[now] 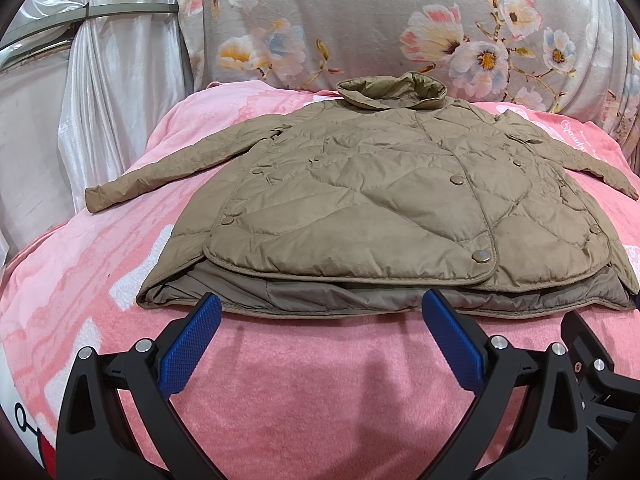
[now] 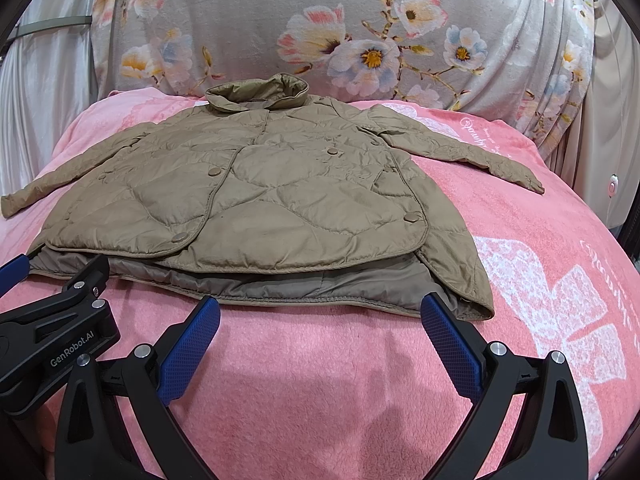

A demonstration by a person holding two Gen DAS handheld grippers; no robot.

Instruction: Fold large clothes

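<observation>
A tan quilted jacket (image 1: 380, 200) lies flat on a pink blanket (image 1: 300, 380), front up, collar at the far side, both sleeves spread outward. It also shows in the right wrist view (image 2: 248, 208). My left gripper (image 1: 322, 308) is open and empty, its blue pads at the jacket's near hem, left of centre. My right gripper (image 2: 320, 312) is open and empty at the near hem toward the jacket's right corner. The left gripper's body (image 2: 52, 328) shows at the left of the right wrist view.
A grey floral cushion or cover (image 1: 400, 28) stands behind the jacket. A white curtain (image 1: 100, 80) hangs at the far left. The pink blanket (image 2: 540, 280) extends to the right of the jacket.
</observation>
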